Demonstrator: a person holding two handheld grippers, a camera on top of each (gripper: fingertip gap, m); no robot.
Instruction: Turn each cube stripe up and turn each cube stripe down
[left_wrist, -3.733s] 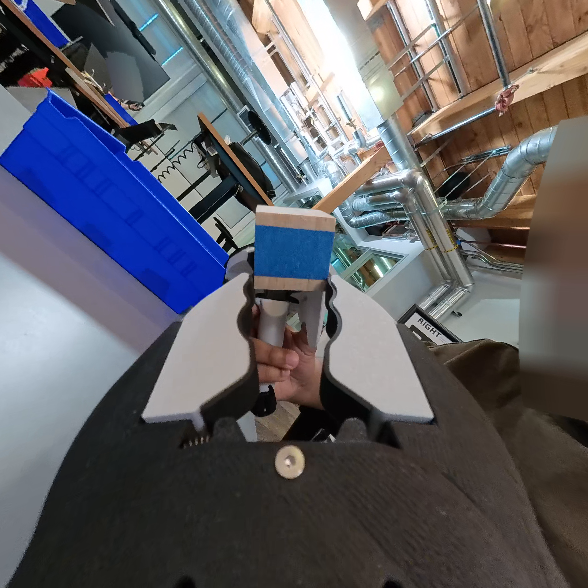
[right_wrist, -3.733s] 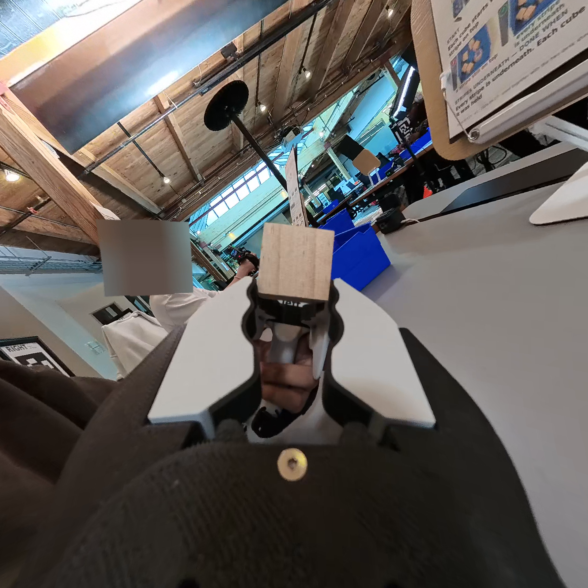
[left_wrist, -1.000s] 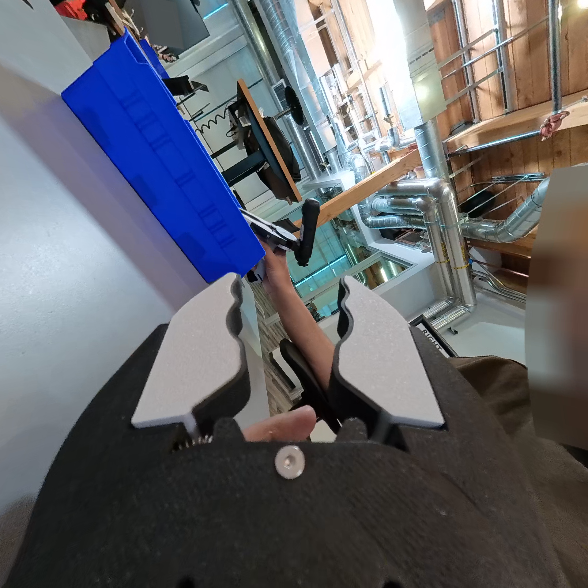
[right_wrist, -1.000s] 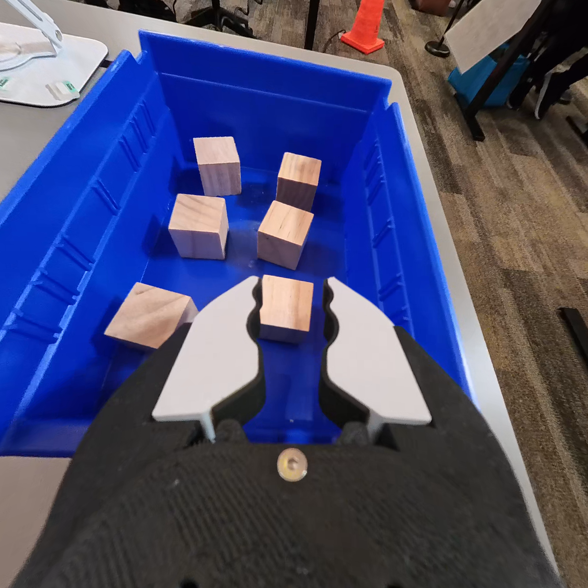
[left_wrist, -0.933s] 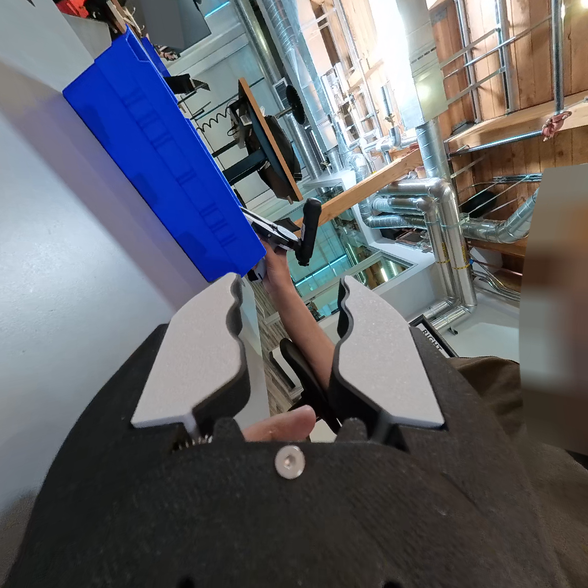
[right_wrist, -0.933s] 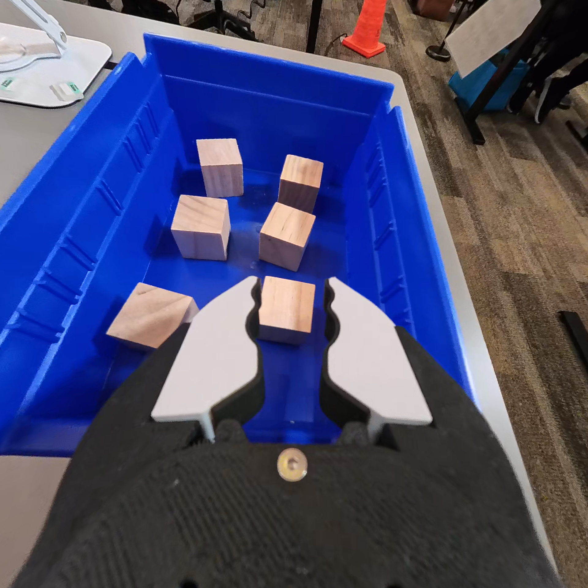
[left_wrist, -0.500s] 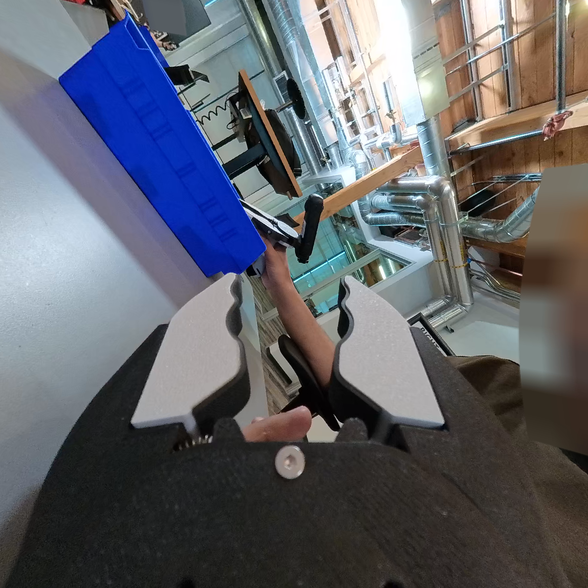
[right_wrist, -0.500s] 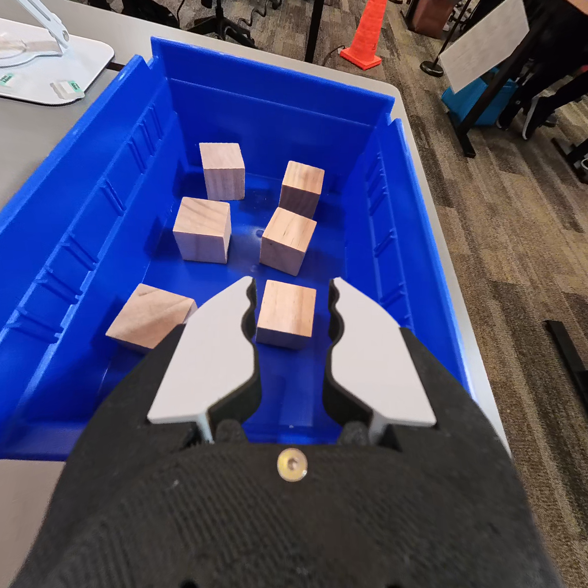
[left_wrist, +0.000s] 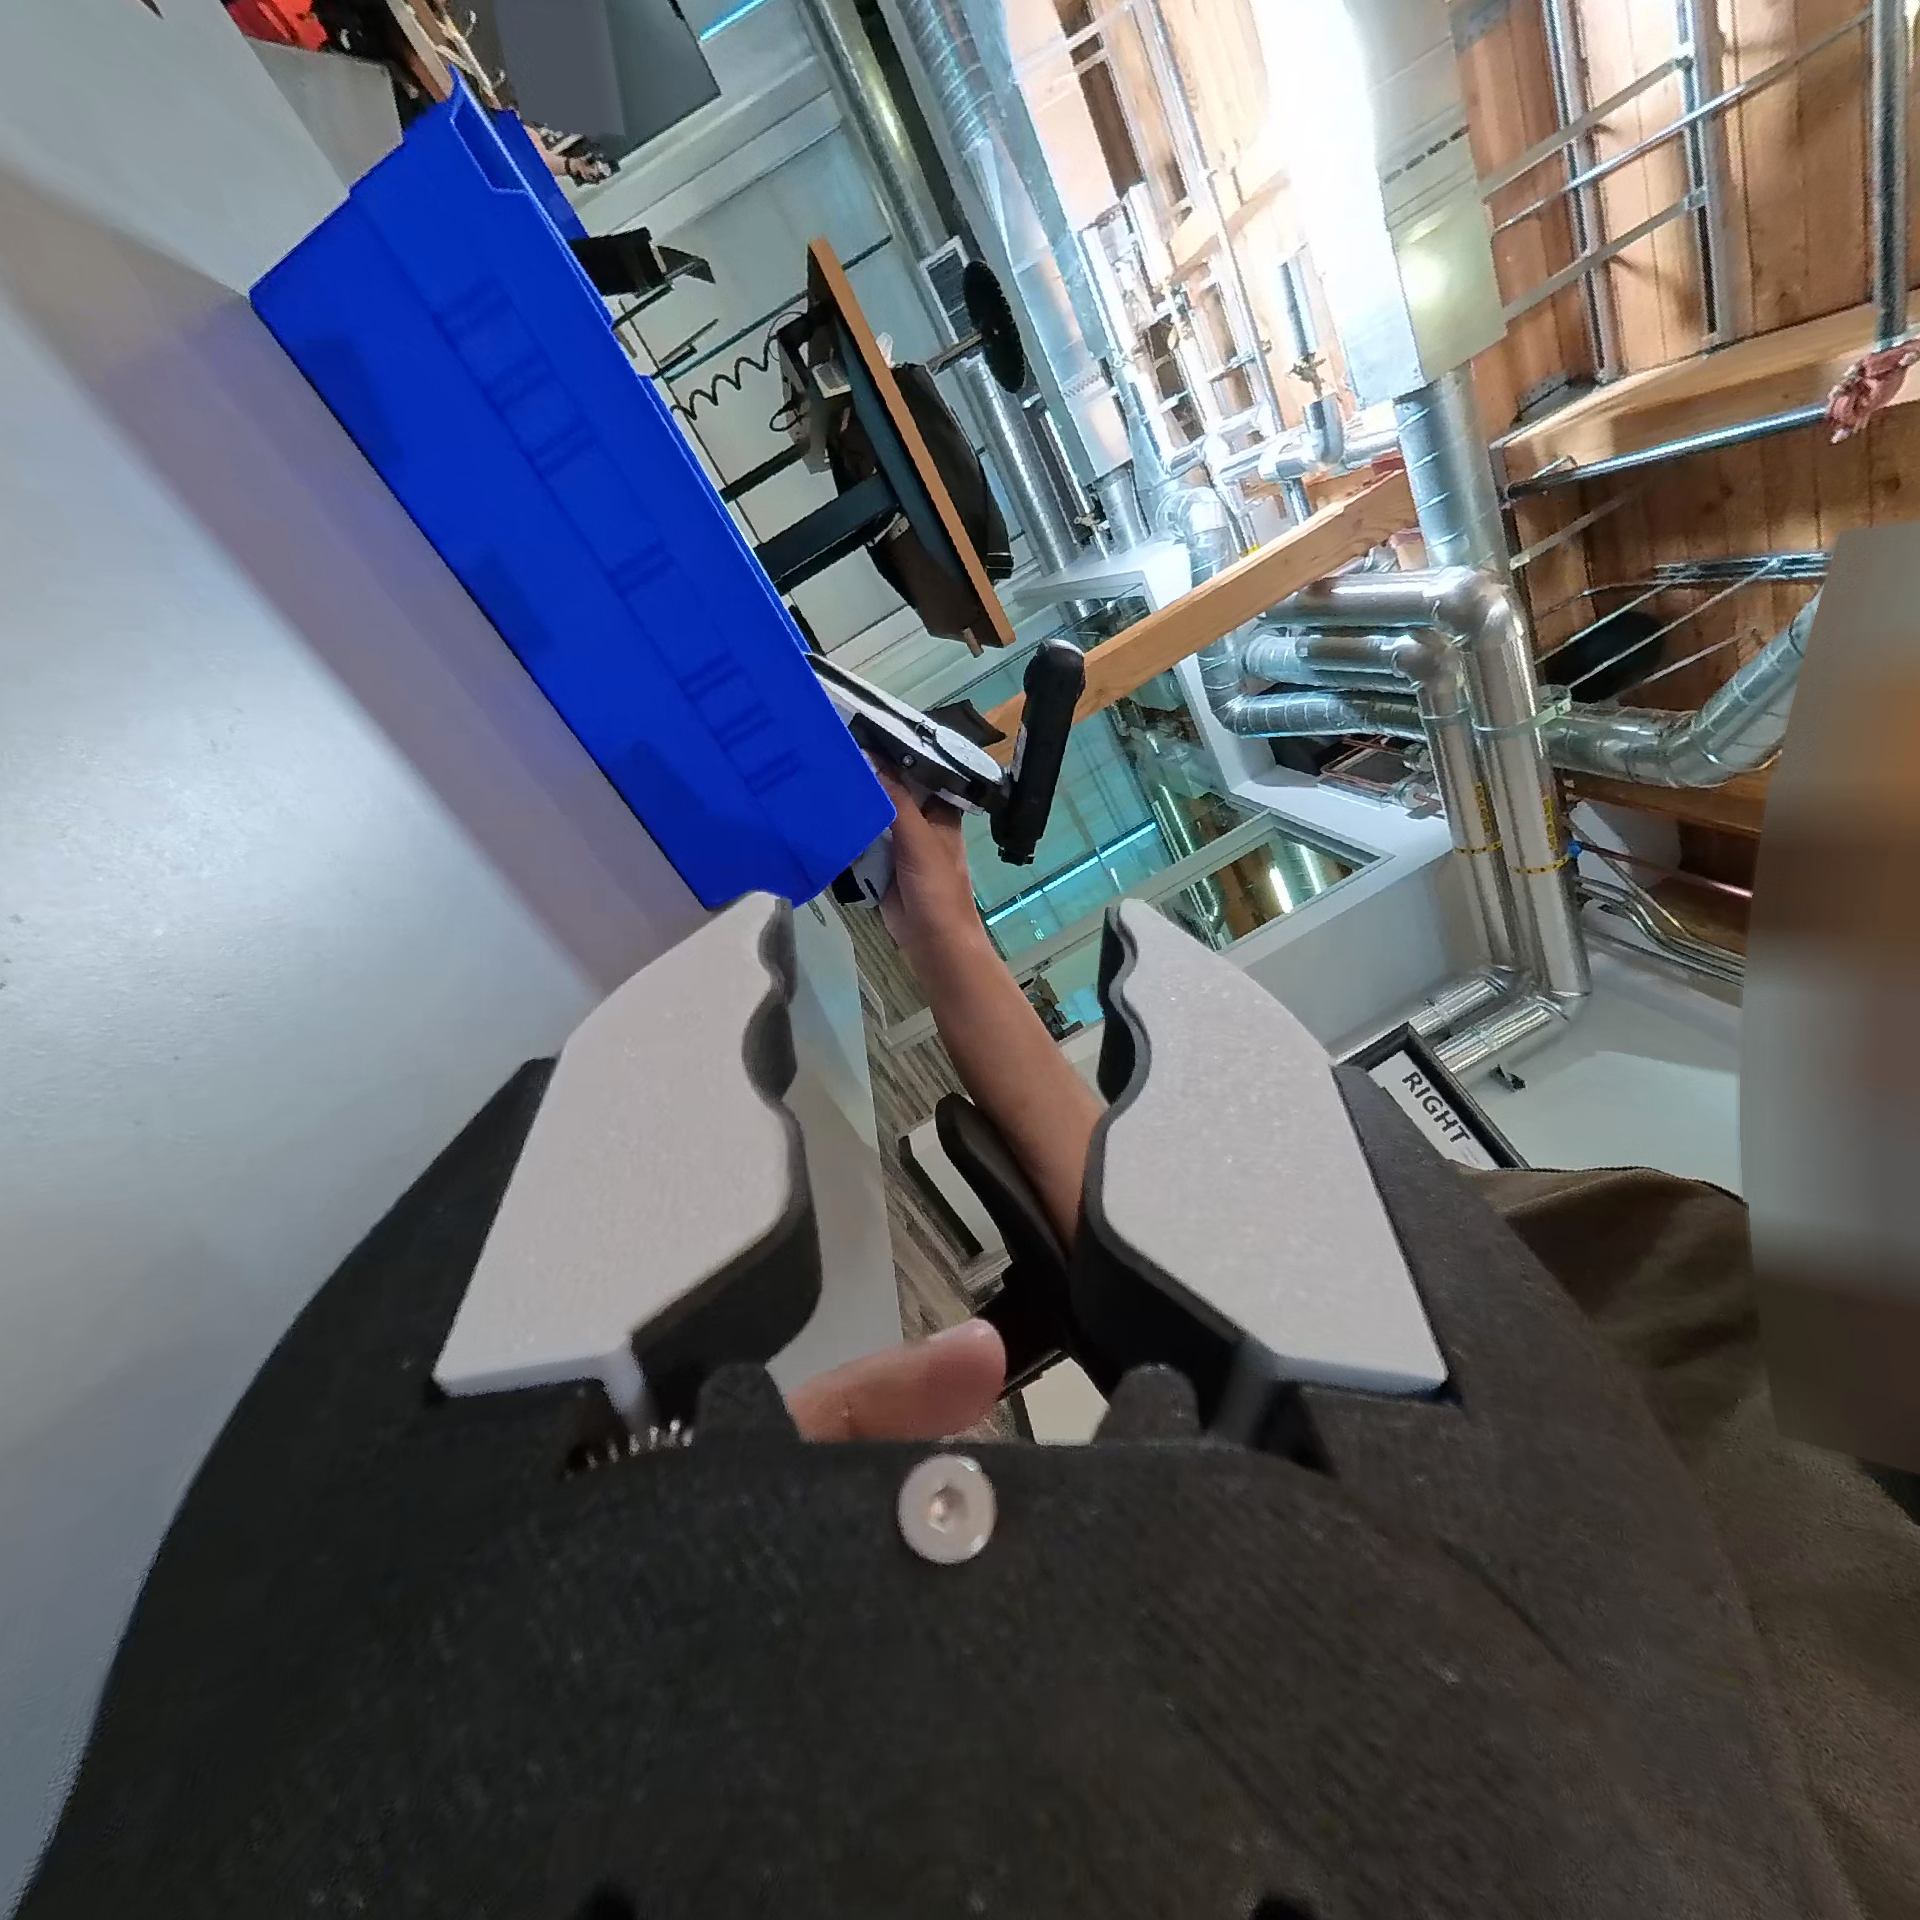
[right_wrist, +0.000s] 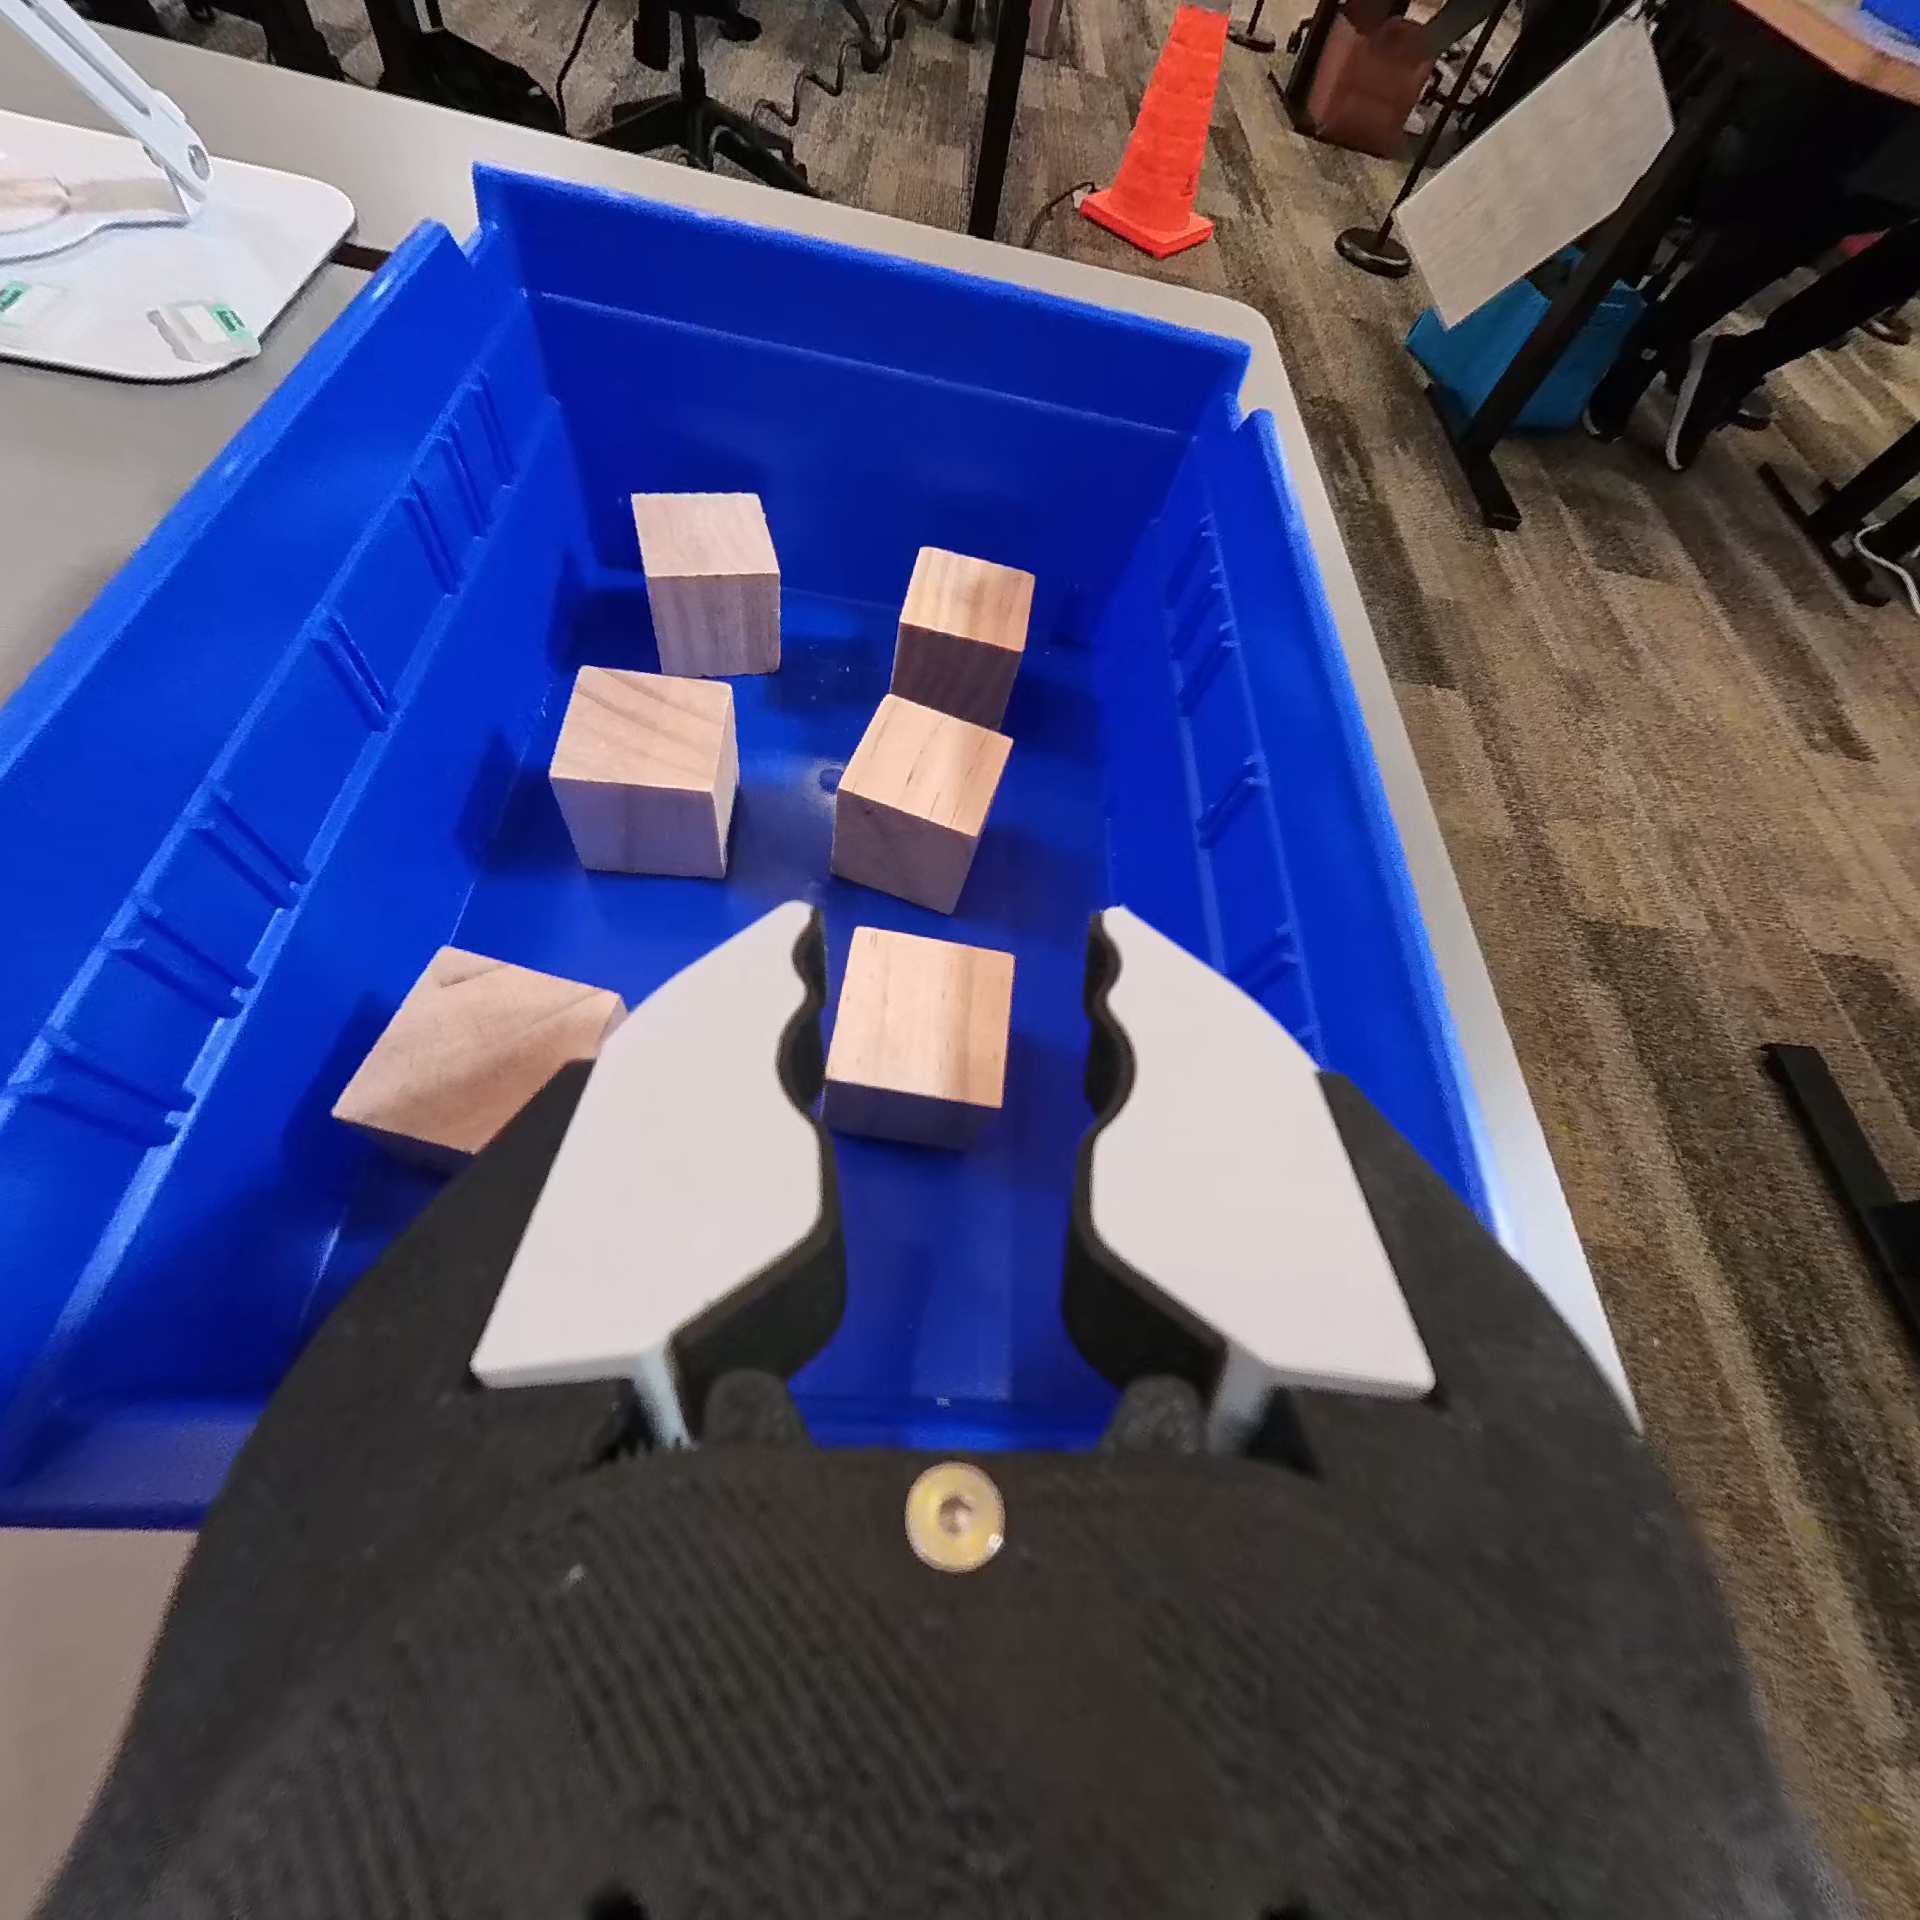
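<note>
1. Bin position: the blue bin sits on the grey bench, its right wall close to the bench edge, beyond which lies carpeted floor.
2. Contents: six wooden cubes rest on the bin floor, none showing a stripe in the right wrist view. The nearest cube has open floor on its right and near sides; the front-left cube lies tilted near the left wall; the two rear cubes stand near the back wall.
3. Right tool: held above the bin, pointing downward, jaws apart and gripping nothing. The nearest cube appears between the jaw tips, clear of both.
4. Left tool: rolled sideways beside the bin's outer wall, jaws spread wide and empty.
5. View differences: only the left wrist view shows the person's forearm reaching to the right tool at the bin's corner, plus ceiling pipes. Only the right wrist view shows the cubes, a white stand base and an orange cone.
</note>
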